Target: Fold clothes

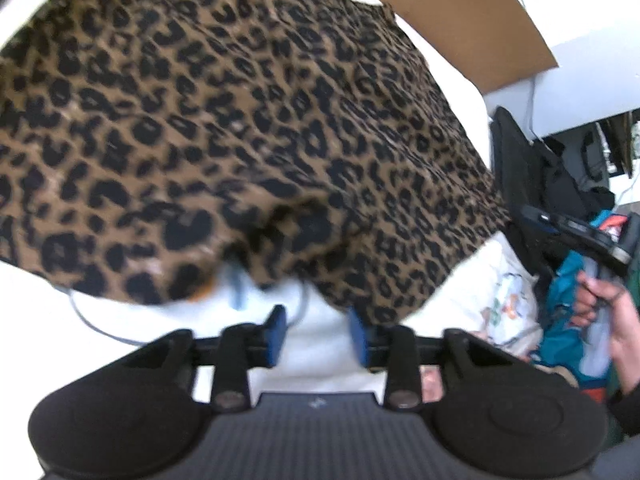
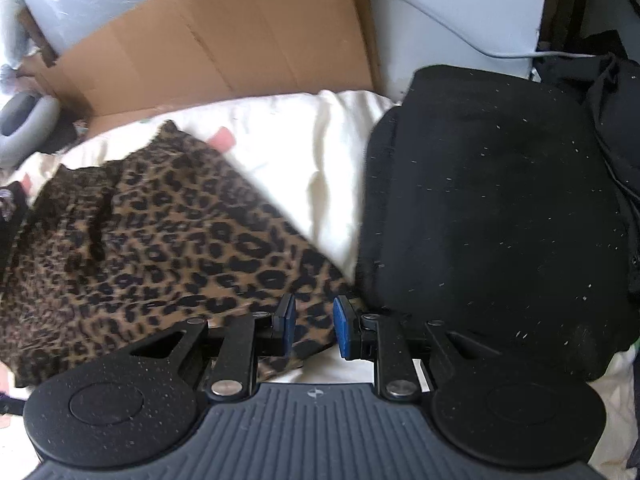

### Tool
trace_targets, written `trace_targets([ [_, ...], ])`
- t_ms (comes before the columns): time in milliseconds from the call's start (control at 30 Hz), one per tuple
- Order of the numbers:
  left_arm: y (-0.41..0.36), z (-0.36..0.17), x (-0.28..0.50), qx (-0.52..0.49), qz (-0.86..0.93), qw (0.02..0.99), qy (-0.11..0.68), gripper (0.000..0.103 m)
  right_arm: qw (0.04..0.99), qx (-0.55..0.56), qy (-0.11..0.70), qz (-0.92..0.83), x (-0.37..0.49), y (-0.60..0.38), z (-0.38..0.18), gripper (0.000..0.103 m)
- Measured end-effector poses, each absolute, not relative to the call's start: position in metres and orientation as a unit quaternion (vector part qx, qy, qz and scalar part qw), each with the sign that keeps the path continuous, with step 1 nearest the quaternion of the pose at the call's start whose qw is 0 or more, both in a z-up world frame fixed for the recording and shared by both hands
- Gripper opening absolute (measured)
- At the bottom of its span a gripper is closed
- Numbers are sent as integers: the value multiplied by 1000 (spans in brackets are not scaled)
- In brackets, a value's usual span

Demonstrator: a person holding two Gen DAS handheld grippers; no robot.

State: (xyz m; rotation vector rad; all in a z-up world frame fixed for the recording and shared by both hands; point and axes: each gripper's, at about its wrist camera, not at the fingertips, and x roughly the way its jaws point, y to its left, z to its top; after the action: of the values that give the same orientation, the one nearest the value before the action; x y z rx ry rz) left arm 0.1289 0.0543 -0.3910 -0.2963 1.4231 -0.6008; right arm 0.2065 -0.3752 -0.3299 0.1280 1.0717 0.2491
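A leopard-print garment [image 1: 240,128] lies spread on a white sheet [image 1: 324,360] and fills most of the left wrist view. Its near edge is rumpled just beyond my left gripper [image 1: 316,322], which stands open over bare sheet with nothing between its blue pads [image 1: 276,328]. In the right wrist view the same garment [image 2: 152,240] lies at the left. My right gripper [image 2: 314,316] hovers over its near right corner, jaws apart. The fabric shows in the gap below, and the pads [image 2: 342,326] do not press on it.
A black folded garment [image 2: 488,216] lies on the sheet to the right. A flattened cardboard box [image 2: 224,40] leans at the back. A grey cable [image 1: 92,320] runs over the sheet. A hand [image 1: 608,312] and a pile of teal clothes [image 1: 560,320] are at the right.
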Motion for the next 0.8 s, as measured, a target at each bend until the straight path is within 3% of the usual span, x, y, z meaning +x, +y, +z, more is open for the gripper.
trace_targets([
  [267,64,-406,133,-124,-240,723,636,44,837,66,512,179,189,-339,-318,22],
  [800,90,-373,182,-155,-242,781,554,43,780,47,537,319,168,-245,-340,22],
])
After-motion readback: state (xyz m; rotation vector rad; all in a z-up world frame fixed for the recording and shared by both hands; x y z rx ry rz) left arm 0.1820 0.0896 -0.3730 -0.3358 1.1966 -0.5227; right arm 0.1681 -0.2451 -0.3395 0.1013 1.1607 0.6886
